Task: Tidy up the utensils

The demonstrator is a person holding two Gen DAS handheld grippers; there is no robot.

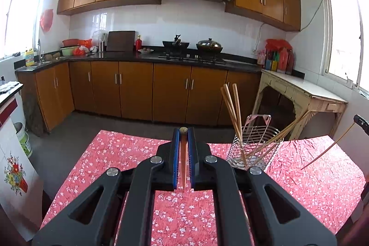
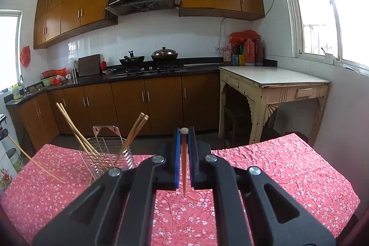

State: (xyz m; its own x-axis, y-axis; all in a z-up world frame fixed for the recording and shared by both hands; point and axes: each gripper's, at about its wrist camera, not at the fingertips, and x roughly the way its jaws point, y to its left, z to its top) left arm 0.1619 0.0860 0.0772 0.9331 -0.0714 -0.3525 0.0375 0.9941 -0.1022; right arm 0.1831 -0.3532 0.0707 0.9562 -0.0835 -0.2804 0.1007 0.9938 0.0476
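Chopsticks [image 1: 233, 112] in wire holder [image 1: 253, 149], floral tablecloth [image 1: 115, 153] (kitchen), each gripper [image 1: 183, 130] [image 2: 183, 130] clamping one chopstick.

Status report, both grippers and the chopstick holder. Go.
Left gripper shut on brown wooden chopstick. Right gripper shut on another chopstick. Wire metal holder upright, chopsticks inside. Nothing blocking.

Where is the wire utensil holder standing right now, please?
The wire utensil holder stands on the red floral tablecloth, left of the right claw in its view, and right of the left claw in the other.
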